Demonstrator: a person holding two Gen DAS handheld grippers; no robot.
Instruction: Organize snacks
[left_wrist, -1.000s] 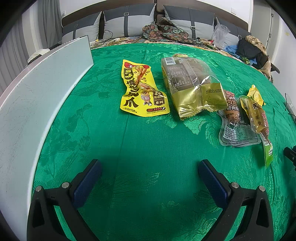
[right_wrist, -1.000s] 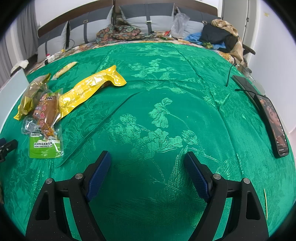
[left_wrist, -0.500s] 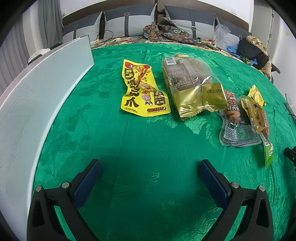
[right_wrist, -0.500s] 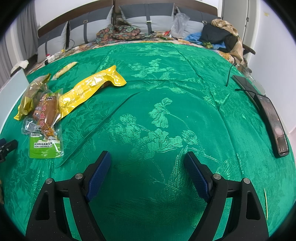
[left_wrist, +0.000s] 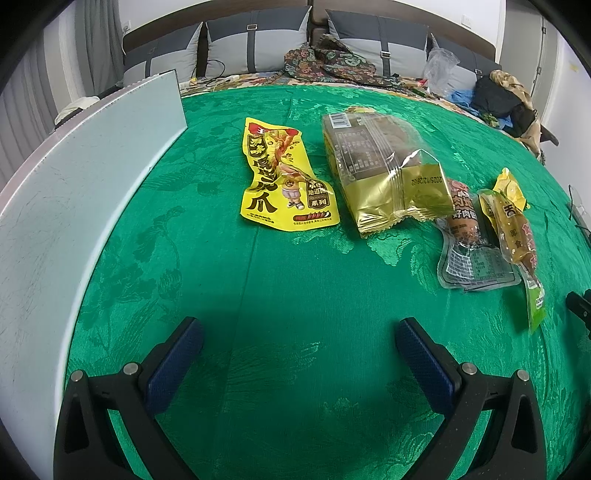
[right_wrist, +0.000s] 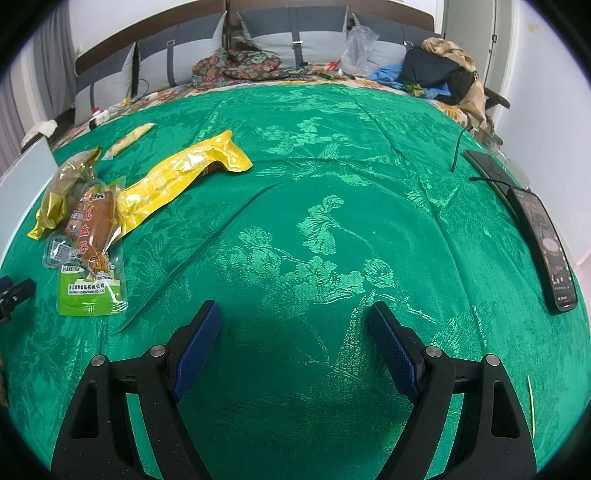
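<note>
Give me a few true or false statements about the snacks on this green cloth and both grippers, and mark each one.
1. Both the left gripper and the right gripper are open and empty. True.
2. The yellow chicken-feet packet lies between the white board and the gold-ended clear bag. True.
3. A phone lies among the snacks. False: it lies apart, at the right edge of the green cloth.
4. The green-bottomed fish snack pouch stands upright. False: it lies flat, overlapping other packets.
5. The left gripper holds the yellow packet. False: the packet lies untouched beyond its fingertips.
</note>
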